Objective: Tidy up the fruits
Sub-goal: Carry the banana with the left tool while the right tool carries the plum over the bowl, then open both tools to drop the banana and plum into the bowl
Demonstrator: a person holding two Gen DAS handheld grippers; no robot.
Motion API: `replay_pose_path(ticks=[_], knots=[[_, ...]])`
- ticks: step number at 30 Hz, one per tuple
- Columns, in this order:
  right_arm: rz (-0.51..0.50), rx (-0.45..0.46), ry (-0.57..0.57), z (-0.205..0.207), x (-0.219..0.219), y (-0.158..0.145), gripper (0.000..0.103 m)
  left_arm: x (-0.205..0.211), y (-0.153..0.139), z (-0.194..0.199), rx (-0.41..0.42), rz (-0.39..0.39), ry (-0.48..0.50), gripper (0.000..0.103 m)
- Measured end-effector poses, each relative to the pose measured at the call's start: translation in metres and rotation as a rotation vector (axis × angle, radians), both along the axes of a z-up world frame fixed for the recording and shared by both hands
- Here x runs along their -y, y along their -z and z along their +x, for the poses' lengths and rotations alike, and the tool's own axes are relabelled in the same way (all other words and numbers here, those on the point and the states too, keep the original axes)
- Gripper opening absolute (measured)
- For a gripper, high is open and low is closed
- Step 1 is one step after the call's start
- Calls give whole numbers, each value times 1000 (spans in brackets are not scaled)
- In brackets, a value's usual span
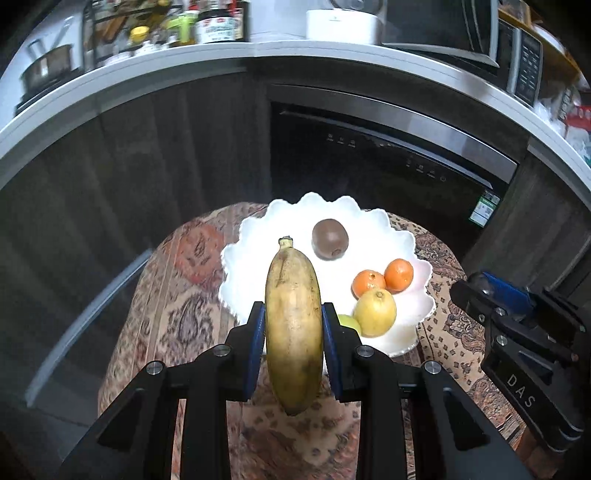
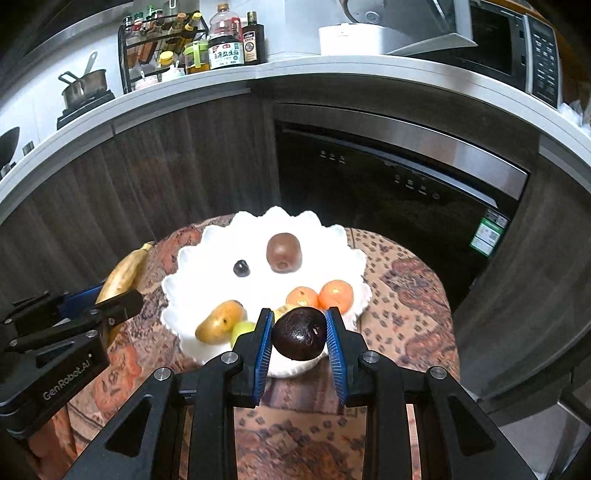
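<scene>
Illumination was dim and warm overall; the white plate (image 1: 406,243) was the brightest area, nearly overexposed; the dishwasher front (image 2: 369,206) fell into deep shadow; fisheye distortion bent the countertop edge (image 1: 147,96) into an arc; bottles (image 1: 218,26) in the left view were motion-blurred; corners vignetted black.

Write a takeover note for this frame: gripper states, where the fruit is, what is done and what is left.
Left gripper: shut on the banana, held above the near-left edge of the white plate.
Right gripper: shut on a dark avocado, at the plate's near rim.
On the plate: kiwi, two tangerines, a yellow pear, a green grape, a small dark fruit.
Done: those fruits are plated.
Left: set the banana and avocado down, probably on bare parts of the plate, then open both grippers.
</scene>
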State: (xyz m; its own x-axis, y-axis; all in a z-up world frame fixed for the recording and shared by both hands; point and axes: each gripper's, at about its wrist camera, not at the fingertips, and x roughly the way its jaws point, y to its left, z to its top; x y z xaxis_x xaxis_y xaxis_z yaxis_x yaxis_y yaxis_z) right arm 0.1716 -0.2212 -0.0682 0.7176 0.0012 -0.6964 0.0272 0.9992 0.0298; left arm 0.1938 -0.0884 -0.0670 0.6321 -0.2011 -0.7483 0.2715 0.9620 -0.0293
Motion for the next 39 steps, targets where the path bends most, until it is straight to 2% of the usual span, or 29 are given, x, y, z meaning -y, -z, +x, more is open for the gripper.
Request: replay_pose_path(ticks=[4,12,22,23,26,28,29,30,31,32,33,36,39], knots=[[5,-3,-6,22,-7,4,30,2,7,21,7,21,47,29],[28,-41,-21,67,-16,28,30,-1,33,69,-33,-7,98,29],[35,-99,-59,107,-29,61,30,-8,76,105,-139,1,98,30],[31,-102,-61,109,-31,63,30,-9,78,106,-140,4,97,31],[18,-106,-62,112,-32,67,30,-10,81,107,-144,28,91,49],[19,-111,-59,113,-32,67,31,-12,81,107,-137,39,82,50],[18,-112,-54,113,-31,67,39,-13,80,107,-139,43,80,50],[16,-112,-44,113,-30,67,55,-14,79,107,-142,46,75,51],[10,-101,-23,111,-29,64,63,-15,78,107,-143,46,68,51],[5,-90,-10,109,-29,62,75,-17,76,106,-143,43,63,55],[-3,-76,8,106,-28,59,81,-18,73,104,-139,44,57,59],[-16,-64,34,100,-27,50,83,-20,66,98,-126,62,35,69],[-24,-51,49,91,-25,41,83,-22,56,91,-120,53,23,72]])
